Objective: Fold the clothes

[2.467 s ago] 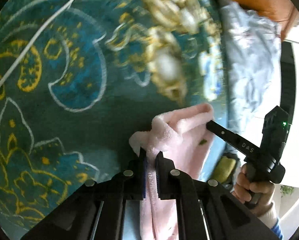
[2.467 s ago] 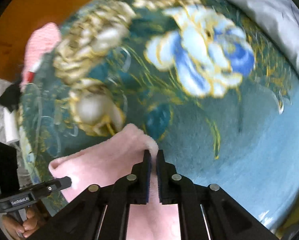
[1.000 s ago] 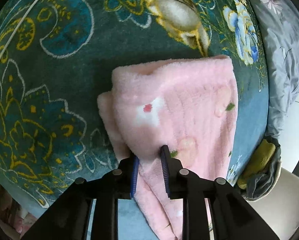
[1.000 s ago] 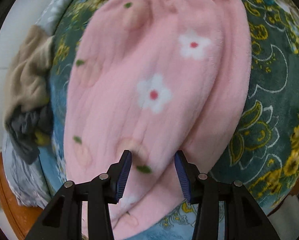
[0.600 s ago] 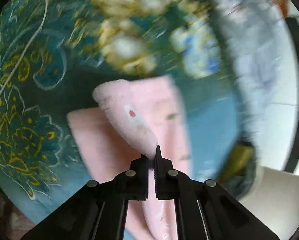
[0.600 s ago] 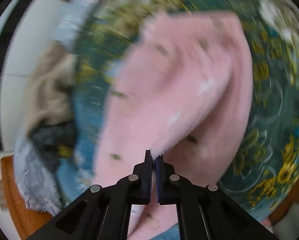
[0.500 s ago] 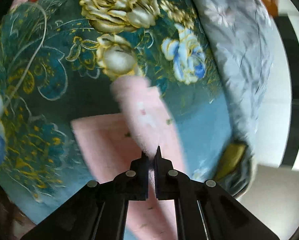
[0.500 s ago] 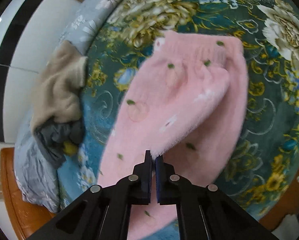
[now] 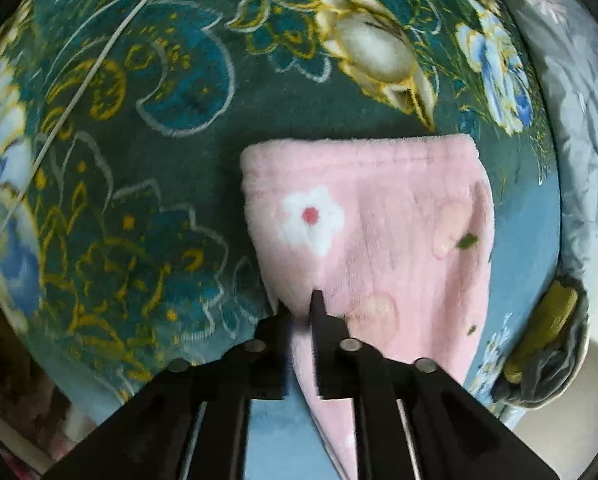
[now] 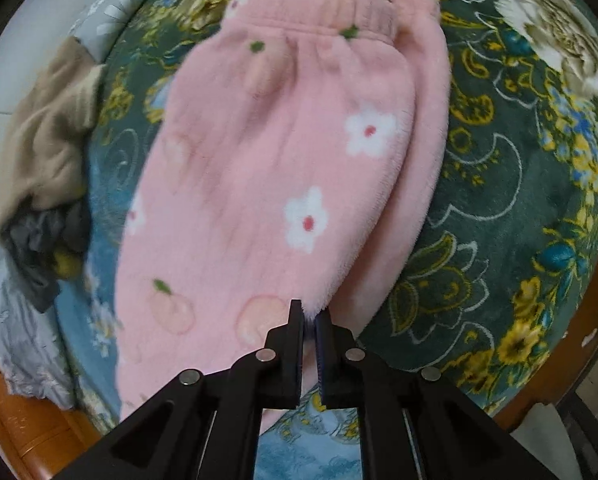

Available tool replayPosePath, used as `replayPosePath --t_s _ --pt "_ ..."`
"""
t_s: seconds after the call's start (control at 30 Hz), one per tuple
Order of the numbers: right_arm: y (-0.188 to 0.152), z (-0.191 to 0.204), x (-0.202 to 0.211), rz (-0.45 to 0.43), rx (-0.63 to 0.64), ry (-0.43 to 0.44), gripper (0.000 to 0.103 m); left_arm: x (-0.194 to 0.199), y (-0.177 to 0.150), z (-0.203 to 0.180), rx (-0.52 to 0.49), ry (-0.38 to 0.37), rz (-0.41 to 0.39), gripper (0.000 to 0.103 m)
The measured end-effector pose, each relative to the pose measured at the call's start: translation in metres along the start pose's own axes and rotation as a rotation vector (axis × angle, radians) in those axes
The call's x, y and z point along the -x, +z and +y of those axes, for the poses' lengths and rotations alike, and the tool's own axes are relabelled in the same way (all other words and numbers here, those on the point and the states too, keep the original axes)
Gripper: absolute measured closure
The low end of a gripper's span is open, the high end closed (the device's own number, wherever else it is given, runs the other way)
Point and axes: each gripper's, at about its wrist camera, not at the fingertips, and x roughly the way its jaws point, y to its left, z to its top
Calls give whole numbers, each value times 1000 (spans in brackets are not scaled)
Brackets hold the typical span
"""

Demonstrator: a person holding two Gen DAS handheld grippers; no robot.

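Pink fleece trousers (image 10: 267,168), flower and peach print, lying folded on floral bed blanket (image 10: 499,184), elastic waistband toward far edge in right wrist view. Upper layer laid over a lower layer; lower layer showing as a strip along the right side. Left tongs (image 9: 301,308) pinched onto near fleece edge, jaws nearly together with pile between. Right tongs (image 10: 307,316) likewise clamped on a near corner of upper layer, jaws almost touching, fleece tuft caught between. In left wrist view, garment (image 9: 379,232) near blanket's right edge, far hem straight. Thin white cord (image 9: 99,68) crossing blanket at upper left, well apart from garment. Tan and grey clothing heap (image 10: 47,168) at bed edge, left of trousers, near but apart. Grey floral sheet (image 9: 571,100) beyond blanket's right edge. Orange wooden bed frame (image 10: 23,412) at lower left.
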Motion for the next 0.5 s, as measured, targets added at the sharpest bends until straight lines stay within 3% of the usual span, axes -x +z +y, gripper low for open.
replayPosePath --t_s 0.07,0.2,0.37,0.4,0.5 --pt "8 -3 14 -26 10 10 90 9 -6 -3 18 -10 3 70" --pt "33 -21 44 -107 -35 57 80 35 -33 -31 -25 31 -67 63" --pt "83 -48 66 -151 -92 143 62 37 -78 -79 -51 -8 -66 62" --pt "90 -48 60 -136 -85 151 56 33 -91 -95 -56 -21 -61 59" --pt "111 -46 40 -90 -64 174 54 30 -137 -123 -71 -35 -37 53"
